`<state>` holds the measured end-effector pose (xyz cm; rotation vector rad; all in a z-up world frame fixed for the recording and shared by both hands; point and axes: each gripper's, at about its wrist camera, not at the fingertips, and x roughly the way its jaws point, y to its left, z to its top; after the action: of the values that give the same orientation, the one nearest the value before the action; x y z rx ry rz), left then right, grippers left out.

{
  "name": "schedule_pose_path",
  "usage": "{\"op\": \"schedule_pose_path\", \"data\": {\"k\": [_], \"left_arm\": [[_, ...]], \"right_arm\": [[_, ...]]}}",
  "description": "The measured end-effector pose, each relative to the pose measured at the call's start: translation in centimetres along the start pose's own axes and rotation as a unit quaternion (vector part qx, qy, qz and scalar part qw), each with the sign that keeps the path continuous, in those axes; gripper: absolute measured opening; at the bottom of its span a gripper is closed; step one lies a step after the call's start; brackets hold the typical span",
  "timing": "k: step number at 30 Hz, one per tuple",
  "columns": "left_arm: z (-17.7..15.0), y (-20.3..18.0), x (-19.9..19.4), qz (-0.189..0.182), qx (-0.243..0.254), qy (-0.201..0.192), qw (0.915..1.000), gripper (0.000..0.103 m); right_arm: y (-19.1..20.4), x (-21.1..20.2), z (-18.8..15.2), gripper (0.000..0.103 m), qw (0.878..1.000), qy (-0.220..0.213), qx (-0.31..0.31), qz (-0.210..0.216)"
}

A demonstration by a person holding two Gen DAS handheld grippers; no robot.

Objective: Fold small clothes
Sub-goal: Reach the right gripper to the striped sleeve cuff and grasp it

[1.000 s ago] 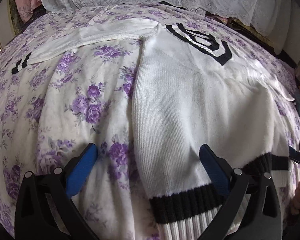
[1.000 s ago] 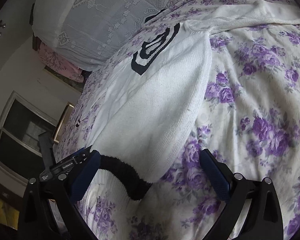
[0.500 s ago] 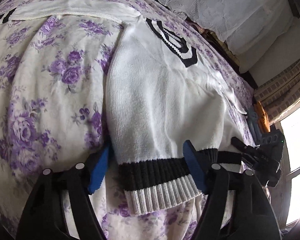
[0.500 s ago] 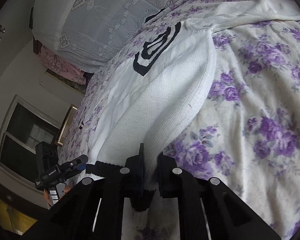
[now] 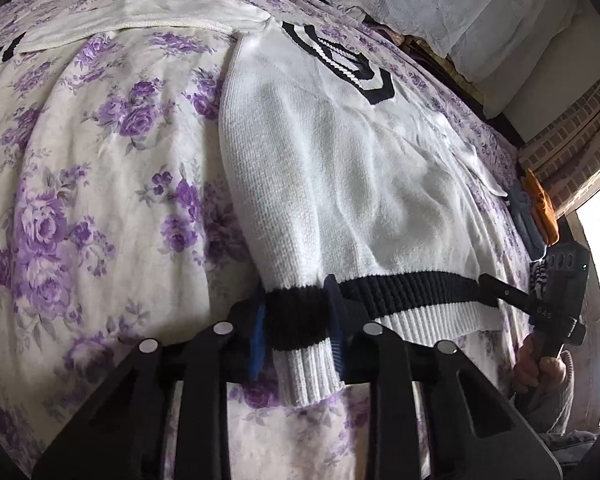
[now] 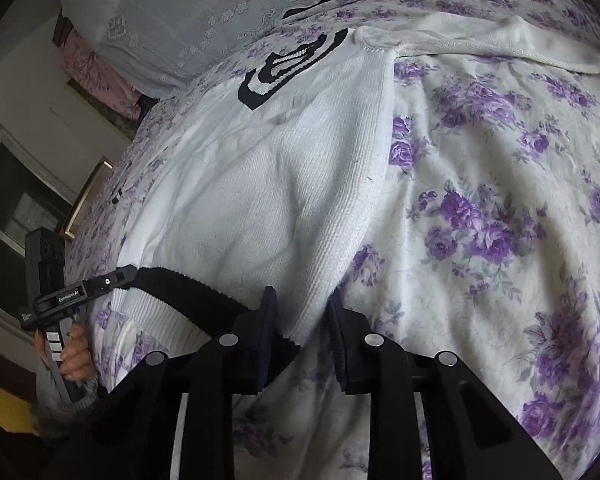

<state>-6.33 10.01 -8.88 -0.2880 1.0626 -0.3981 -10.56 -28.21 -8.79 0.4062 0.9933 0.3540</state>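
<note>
- Left gripper (image 5: pixel 296 330) pinches the sweater (image 5: pixel 340 168) at one hem corner.
- Right gripper (image 6: pixel 300 336) pinches the opposite corner, so the hem lifts evenly for folding toward the collar (image 5: pixel 340 58).

The right hand-held gripper (image 6: pixel 298 328) pinches the near corner of the white sweater (image 6: pixel 260 184) at its hem. Ahead, the sweater lies on the floral bedspread (image 6: pixel 500 200). Far to its left, the left hand-held gripper (image 6: pixel 130 271) grips the black hem band (image 6: pixel 188 288).
</note>
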Motion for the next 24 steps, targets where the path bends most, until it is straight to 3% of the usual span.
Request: {"op": "schedule_pose_path", "data": {"k": [2,4,6,7,8,12,14,16,18,19,21,22,24], "left_arm": [[-0.1,0.2,-0.7,0.008,0.002,0.005,1.0,0.027],[0.3,0.1,-2.1,0.027,0.007,0.0,0.9996,0.031],[1.2,-0.8,-3.9,0.066,0.031,-0.035,0.9967,0.054],[1.8,-1.5,-4.7,0.073,0.045,-0.052,0.9949,0.07],[2.6,-2.3,-5.1,0.07,0.059,-0.066,0.9936,0.078],[6.4,-6.3,-2.9,0.039,0.105,-0.074,0.9909,0.084],[7.6,-7.2,0.0,0.042,0.113,-0.056,0.9912,0.086],[8.2,-6.6,3.8,0.065,0.105,-0.01,0.9923,0.086],[8.3,-5.0,6.8,0.112,0.087,0.034,0.9893,0.085],[8.2,-4.8,6.7,0.115,0.096,0.029,0.9883,0.085],[8.7,-5.7,5.7,0.118,0.106,0.021,0.9871,0.085],[9.3,-6.2,5.1,0.114,0.111,0.013,0.9871,0.085],[11.3,-7.8,4.2,0.111,0.128,-0.012,0.9856,0.085]], "right_arm": [[-0.7,-0.6,0.2,0.023,1.0,0.015,0.007,0.009],[-1.1,-2.0,0.4,0.034,1.0,0.006,0.007,-0.002],[-1.3,-4.2,1.5,0.038,0.999,-0.036,0.003,-0.029],[-1.3,-5.0,2.3,0.039,0.998,-0.053,0.003,-0.023],[-1.0,-5.5,3.3,0.043,0.998,-0.069,0.002,-0.013],[1.8,-3.2,6.7,0.062,0.995,-0.092,-0.024,0.029],[2.3,-0.2,7.5,0.062,0.997,-0.064,-0.019,0.049],[1.3,3.3,7.6,0.062,0.998,-0.01,0.005,0.054],[-1.0,4.1,6.8,0.043,0.996,-0.007,0.041,0.078],[-2.1,3.5,6.9,0.04,0.994,-0.004,0.062,0.087],[-3.8,0.9,7.3,0.046,0.991,-0.032,0.097,0.089],[-4.7,-1.0,7.8,0.051,0.99,-0.065,0.105,0.066],[-7.5,-4.6,9.5,0.069,0.982,-0.135,0.135,-0.004]]}}
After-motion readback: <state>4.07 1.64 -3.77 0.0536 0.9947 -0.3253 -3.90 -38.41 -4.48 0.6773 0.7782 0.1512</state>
